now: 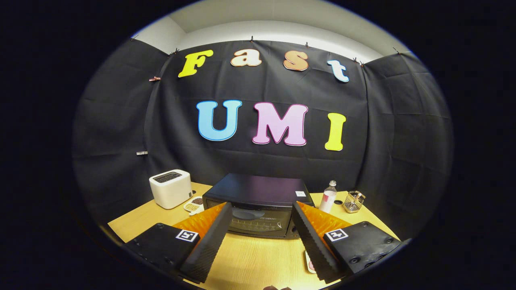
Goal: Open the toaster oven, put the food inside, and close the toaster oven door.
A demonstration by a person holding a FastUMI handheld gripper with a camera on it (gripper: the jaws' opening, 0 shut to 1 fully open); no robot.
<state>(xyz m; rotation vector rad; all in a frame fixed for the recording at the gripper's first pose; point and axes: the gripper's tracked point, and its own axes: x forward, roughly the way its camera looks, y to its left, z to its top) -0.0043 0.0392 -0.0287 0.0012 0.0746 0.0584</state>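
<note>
A black toaster oven (258,203) stands on the wooden table (258,257), its glass door shut and facing me. My gripper (262,209) hovers in front of it, open, with nothing between the fingers. The black ribbed fingertips (217,229) frame the oven door on either side without touching it. Just beside the right finger, low on the table, the edge of a small plate with something pink (309,264) peeks out; most of it is hidden behind the finger.
A white slot toaster (171,188) sits at the back left, with a small white dish of beans (194,204) next to it. To the oven's right stand a plastic bottle (328,197) and a small glass holder (354,201).
</note>
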